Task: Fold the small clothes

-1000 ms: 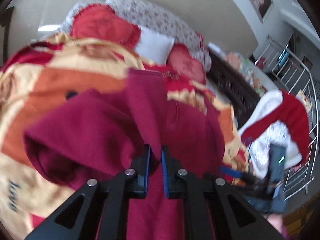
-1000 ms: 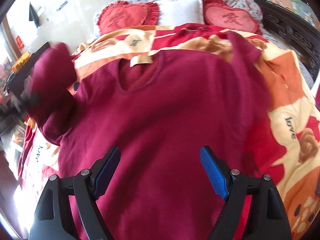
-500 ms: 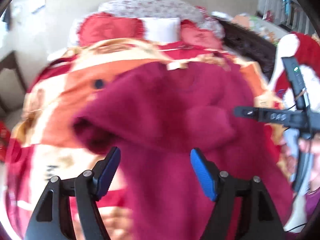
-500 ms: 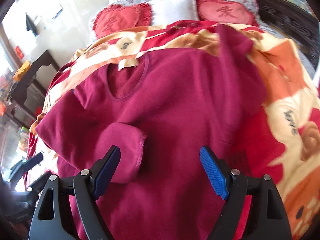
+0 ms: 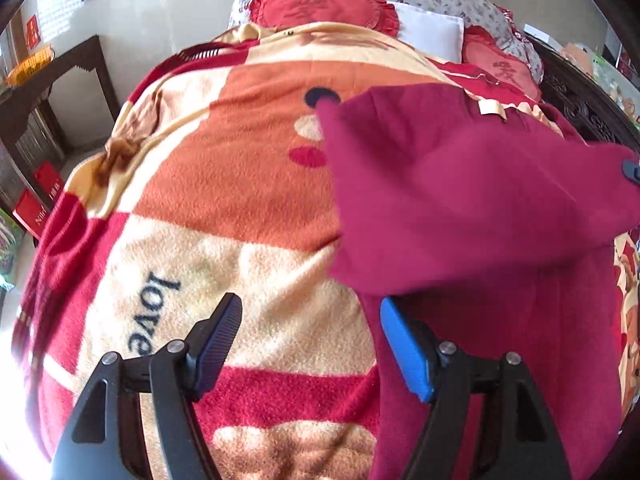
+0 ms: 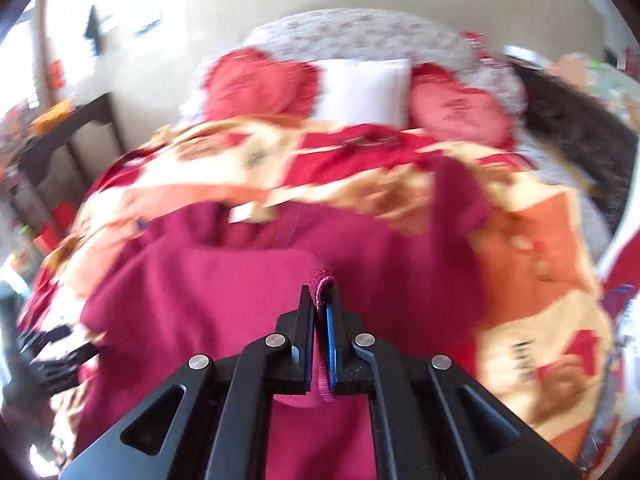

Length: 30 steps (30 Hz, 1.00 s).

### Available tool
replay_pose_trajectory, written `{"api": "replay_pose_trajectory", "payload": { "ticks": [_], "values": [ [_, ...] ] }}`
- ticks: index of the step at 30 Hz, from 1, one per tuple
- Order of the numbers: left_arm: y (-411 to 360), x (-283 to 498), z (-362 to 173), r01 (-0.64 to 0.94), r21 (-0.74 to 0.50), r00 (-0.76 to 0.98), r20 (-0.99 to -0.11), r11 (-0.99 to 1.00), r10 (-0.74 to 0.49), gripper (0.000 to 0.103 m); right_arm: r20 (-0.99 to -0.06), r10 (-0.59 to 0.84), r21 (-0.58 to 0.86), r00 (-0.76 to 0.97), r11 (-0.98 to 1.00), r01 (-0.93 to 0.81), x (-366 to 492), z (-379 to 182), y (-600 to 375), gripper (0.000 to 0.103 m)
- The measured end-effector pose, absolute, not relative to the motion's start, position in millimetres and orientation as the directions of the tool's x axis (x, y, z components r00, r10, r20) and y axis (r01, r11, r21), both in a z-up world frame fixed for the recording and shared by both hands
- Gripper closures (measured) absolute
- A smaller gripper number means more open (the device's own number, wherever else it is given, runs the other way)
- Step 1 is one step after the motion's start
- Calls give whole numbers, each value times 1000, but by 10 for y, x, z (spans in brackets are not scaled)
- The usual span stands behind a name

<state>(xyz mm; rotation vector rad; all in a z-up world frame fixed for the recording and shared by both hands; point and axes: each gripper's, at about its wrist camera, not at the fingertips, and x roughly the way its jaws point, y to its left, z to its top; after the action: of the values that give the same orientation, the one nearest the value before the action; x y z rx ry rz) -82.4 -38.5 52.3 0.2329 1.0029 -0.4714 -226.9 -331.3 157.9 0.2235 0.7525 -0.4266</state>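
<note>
Bed: patterned blanket (image 5: 224, 184) under your maroon sweater (image 5: 480, 200).
Left gripper (image 5: 310, 344): jaws wide apart, holding nothing, at sweater's edge.
Right gripper (image 6: 320, 304): pinches the sleeve cuff (image 6: 322, 280).

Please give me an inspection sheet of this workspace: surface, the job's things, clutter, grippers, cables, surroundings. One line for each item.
Surface: a bed covered by a fleece blanket in orange, cream and red, with the word "love" printed on it.
Job's things: one maroon sweater lies on the blanket, one sleeve folded across the body, cuff lifted.
Clutter: nothing seen on the blanket beside the sweater.
Grippers: left hand-held gripper open, holding nothing, above the blanket at the sweater's edge; right hand-held gripper shut on the sleeve cuff.
Cables: nothing seen.
Surroundings: red heart cushions, a white pillow, a dark side table, a dark carved bed frame.
</note>
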Motion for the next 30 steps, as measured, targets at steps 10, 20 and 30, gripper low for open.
{"api": "replay_pose_trajectory", "payload": {
  "ticks": [10, 20, 30],
  "values": [
    [-397, -745, 410, 467, -76, 405, -867, 881, -289, 27, -714, -126, 145, 688, 936, 321, -1707, 1598, -3192, 70],
    [-346, -744, 371, 461, -107, 399, -861, 881, -314, 27, -794, 274, 222, 543, 962, -159, -96, 978, -1794, 72],
    [-77, -710, 808, 427, -111, 496, -801, 897, -335, 27, -769, 290, 256, 570, 956, -141, 289, 793, -1574, 103]
  ]
}}
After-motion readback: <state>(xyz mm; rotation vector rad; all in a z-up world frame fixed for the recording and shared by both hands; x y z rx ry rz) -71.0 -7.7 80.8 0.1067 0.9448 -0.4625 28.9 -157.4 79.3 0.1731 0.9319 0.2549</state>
